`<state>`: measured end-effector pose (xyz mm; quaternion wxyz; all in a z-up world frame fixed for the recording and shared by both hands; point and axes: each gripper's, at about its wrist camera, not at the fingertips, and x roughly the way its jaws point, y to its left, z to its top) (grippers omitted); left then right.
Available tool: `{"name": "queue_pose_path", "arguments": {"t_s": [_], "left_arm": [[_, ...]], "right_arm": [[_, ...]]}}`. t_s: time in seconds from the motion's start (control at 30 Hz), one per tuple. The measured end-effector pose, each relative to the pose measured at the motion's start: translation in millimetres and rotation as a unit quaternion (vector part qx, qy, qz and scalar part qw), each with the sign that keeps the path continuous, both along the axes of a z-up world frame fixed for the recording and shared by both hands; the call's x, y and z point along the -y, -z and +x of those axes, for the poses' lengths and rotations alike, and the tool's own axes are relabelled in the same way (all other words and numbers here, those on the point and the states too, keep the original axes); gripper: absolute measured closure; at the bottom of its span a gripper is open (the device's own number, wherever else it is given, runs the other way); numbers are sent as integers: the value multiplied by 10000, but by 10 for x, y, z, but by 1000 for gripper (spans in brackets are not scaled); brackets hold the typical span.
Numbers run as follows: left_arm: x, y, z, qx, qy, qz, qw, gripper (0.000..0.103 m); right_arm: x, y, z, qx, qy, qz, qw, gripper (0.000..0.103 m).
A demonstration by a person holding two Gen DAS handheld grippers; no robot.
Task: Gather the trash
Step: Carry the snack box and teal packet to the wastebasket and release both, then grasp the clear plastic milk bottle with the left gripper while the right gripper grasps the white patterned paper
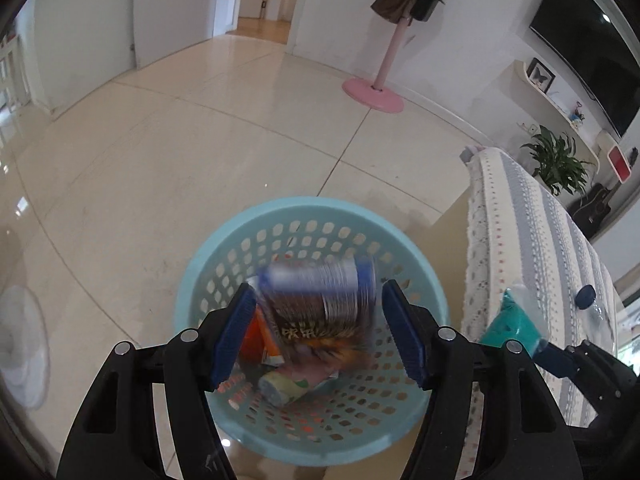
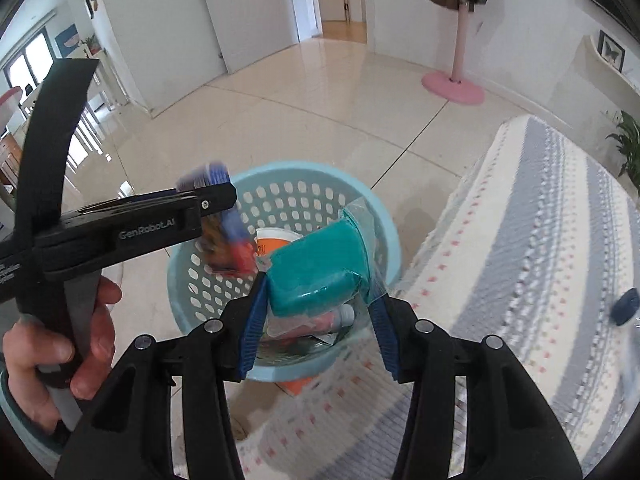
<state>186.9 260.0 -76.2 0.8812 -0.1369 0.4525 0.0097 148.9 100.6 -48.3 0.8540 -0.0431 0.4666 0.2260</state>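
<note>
A light-blue perforated basket (image 1: 304, 202) (image 2: 304, 168) stands on the tiled floor with several pieces of trash inside, among them an orange carton (image 1: 256, 340) and a small tube (image 1: 280, 386). My left gripper (image 1: 318, 292) hangs over it, jaws apart. A blue-and-brown printed package (image 1: 320, 300) (image 2: 224, 236) is blurred between the pads, with a gap on its right side. My right gripper (image 2: 318, 292) is above the basket's near rim, shut on a teal packet in clear wrap (image 2: 316, 276) (image 1: 510, 324).
A striped grey-and-cream cloth (image 1: 532, 248) (image 2: 540, 220) covers furniture right of the basket, with a dark blue cap (image 1: 585, 296) (image 2: 626, 306) on it. A pink coat stand (image 1: 374, 94) stands farther back. A hand (image 2: 92, 320) holds the left gripper's handle.
</note>
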Motion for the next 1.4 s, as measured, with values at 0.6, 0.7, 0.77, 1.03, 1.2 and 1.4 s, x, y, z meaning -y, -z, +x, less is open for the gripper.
{"name": "queue_pose_path", "arguments": {"t_s": [0.6, 0.7, 0.77, 1.03, 1.2, 1.4], "left_arm": [[583, -409, -225, 547, 653, -315, 9959, 35], [971, -623, -299, 772, 1011, -346, 9913, 35], [1226, -721, -328, 846, 1226, -401, 9880, 35], [2521, -833, -394, 803, 2340, -581, 9672, 35], [3244, -539, -268, 430, 2863, -748, 9542, 35], [3604, -95, -62, -179, 2901, -941, 9522, 36]], "right_arm": [[789, -329, -142, 524, 414, 281, 9974, 50], [1408, -577, -241, 884, 807, 304, 9923, 50], [1794, -692, -262, 1056, 1117, 216, 9879, 50], [3459, -628, -259, 1003, 2537, 43, 9621, 74], [4107, -241, -123, 534, 2949, 93, 9540, 83], [4341, 127, -7, 218, 2859, 80, 9580, 83]]}}
